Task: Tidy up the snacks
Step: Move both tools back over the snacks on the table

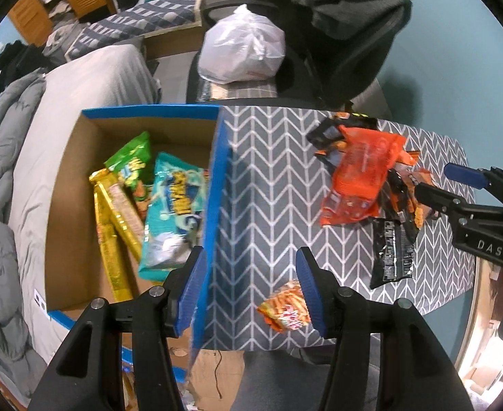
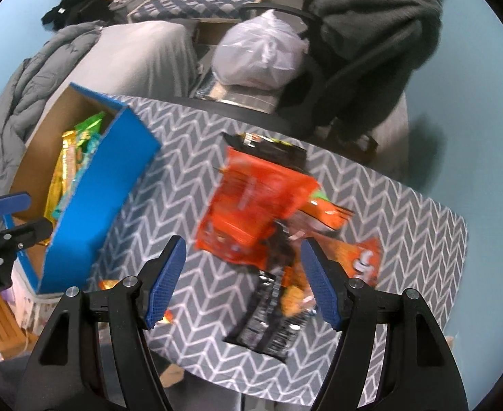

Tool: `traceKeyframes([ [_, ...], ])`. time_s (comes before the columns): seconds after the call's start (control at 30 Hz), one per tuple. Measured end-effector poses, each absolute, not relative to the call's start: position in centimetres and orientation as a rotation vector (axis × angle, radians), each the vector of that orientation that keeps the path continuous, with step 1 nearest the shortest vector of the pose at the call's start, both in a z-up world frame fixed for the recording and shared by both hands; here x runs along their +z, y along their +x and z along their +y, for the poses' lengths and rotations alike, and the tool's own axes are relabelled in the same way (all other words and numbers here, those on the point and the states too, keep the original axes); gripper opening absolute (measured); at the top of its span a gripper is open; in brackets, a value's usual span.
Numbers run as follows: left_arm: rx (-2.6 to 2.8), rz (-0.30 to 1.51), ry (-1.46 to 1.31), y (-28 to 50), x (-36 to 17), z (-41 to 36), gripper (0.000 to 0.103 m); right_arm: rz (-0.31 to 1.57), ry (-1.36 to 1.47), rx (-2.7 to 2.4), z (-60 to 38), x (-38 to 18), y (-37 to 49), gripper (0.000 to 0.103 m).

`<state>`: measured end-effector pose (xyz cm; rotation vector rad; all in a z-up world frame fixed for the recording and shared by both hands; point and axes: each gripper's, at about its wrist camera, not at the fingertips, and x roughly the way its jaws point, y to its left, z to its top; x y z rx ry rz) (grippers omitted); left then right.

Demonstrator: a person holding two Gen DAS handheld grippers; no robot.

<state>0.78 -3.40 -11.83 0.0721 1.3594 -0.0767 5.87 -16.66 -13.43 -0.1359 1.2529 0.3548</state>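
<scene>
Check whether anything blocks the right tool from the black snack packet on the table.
Nothing visible does. The right tool hangs open over the black snack packet, which lies uncovered at the near end of the snack pile on the table. The orange bag lies beyond it, not across the way down.

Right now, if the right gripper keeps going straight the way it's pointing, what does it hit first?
Most likely the black snack packet lying between its open fingers, at the near edge of the pile on the table. The right gripper holds nothing; depth is hard to judge.
</scene>
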Motion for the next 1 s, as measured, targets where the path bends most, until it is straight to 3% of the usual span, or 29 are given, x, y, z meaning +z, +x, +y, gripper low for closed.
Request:
traceKeyframes([
  [0.53,-0.124,1.385,0.131,2.1,-14.7,-9.2,0.058,1.254,-0.075,0.414,-24.9,-17.4,7.8,0.07],
  [1.0,-0.079,1.458,0.133,1.5,-18.8,-10.5,0.058,1.311,-0.109,0.566,-25.5,-22.0,9.8,0.071],
])
